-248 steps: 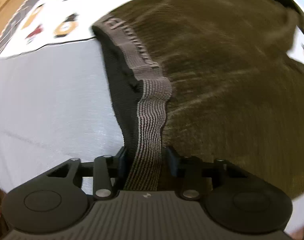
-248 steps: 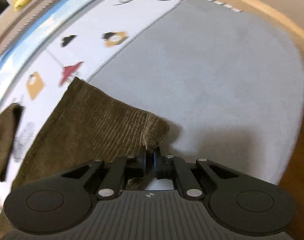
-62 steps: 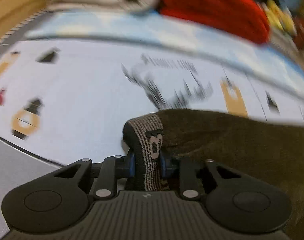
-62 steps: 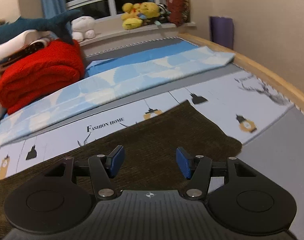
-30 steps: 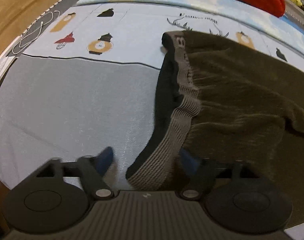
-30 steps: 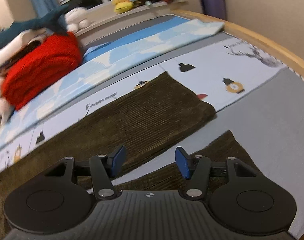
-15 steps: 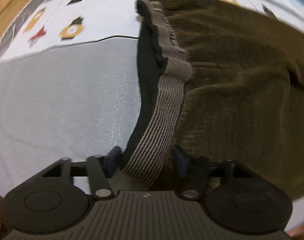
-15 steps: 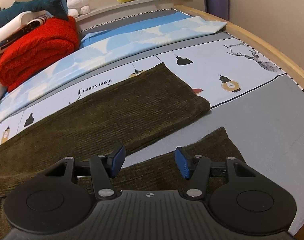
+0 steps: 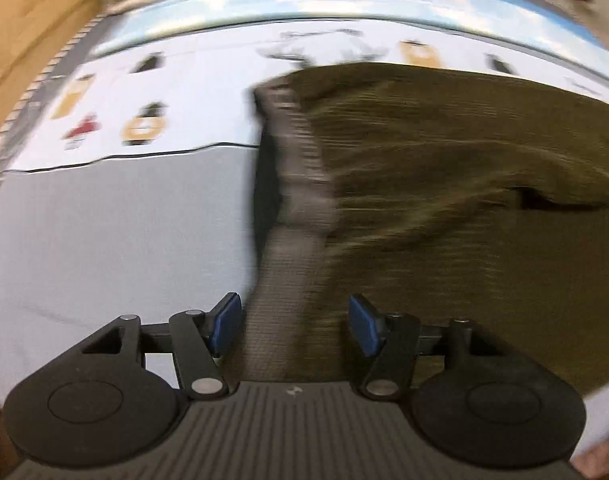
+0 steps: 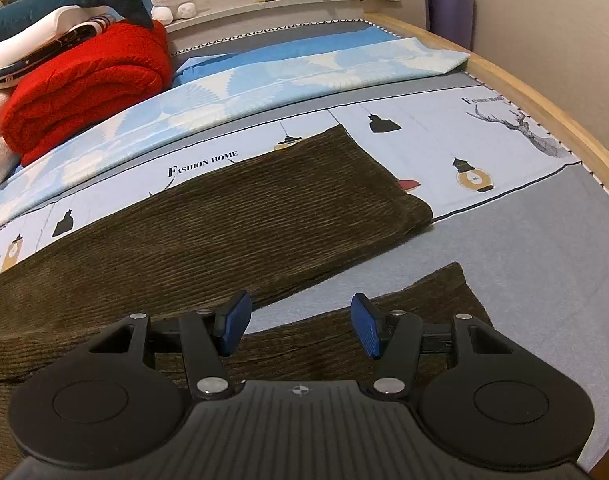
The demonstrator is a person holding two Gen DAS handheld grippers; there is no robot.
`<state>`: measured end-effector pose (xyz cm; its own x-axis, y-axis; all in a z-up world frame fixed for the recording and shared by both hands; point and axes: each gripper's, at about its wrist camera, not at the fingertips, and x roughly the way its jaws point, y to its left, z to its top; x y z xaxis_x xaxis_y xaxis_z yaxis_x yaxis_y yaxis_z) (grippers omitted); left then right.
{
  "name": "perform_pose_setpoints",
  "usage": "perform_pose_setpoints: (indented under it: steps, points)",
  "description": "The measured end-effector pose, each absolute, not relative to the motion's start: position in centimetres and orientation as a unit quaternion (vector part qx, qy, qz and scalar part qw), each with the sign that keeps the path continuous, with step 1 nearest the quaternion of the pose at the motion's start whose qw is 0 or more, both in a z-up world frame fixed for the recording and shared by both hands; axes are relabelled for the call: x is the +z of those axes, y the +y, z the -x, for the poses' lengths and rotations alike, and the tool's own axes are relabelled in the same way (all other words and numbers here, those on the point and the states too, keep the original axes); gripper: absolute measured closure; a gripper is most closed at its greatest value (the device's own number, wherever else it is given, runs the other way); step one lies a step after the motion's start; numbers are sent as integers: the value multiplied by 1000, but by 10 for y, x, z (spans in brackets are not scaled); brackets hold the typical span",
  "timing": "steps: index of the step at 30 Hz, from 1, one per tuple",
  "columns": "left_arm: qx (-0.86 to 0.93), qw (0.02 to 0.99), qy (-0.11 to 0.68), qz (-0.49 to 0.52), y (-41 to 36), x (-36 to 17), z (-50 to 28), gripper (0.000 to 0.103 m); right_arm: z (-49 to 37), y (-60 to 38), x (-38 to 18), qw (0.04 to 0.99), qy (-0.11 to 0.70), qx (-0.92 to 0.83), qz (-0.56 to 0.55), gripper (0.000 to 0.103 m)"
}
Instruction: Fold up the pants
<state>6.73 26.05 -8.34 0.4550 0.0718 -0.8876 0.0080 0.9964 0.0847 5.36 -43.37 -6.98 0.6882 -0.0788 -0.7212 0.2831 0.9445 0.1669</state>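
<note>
Brown corduroy pants (image 10: 208,232) lie flat on the bed (image 10: 544,264), legs apart with grey sheet showing between them. Grey ribbed waistband (image 9: 292,240) runs up between the left claw (image 9: 290,326) pads, claw spread, gripping nothing. Right claw (image 10: 298,326) also spread, hovering above the near leg. Red blanket (image 10: 84,84) folded at the bed's far end.

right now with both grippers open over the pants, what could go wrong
1. The waistband lies bunched and twisted between the left gripper fingers; a grab there may catch one layer only.
2. The two pant legs lie splayed apart on the bed sheet, so folding now could misalign their hems.
</note>
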Motion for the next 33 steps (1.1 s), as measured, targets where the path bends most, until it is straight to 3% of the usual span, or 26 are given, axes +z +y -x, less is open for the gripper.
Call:
perform_pose_setpoints:
  steps: [2, 5, 14, 33]
  points:
    - [-16, 826, 560, -62, 246, -99, -66, 24, -52, -434, -70, 909, 382, -101, -135, 45]
    - [-12, 780, 608, -150, 228, -127, -64, 14, -50, -434, -69, 909, 381, -101, -137, 45]
    - [8, 865, 496, -72, 221, -74, -68, 15, -48, -431, -67, 915, 377, -93, -110, 45]
    - [32, 909, 408, -81, 158, -48, -123, 18, -75, -387, -42, 931, 328, -33, -156, 45]
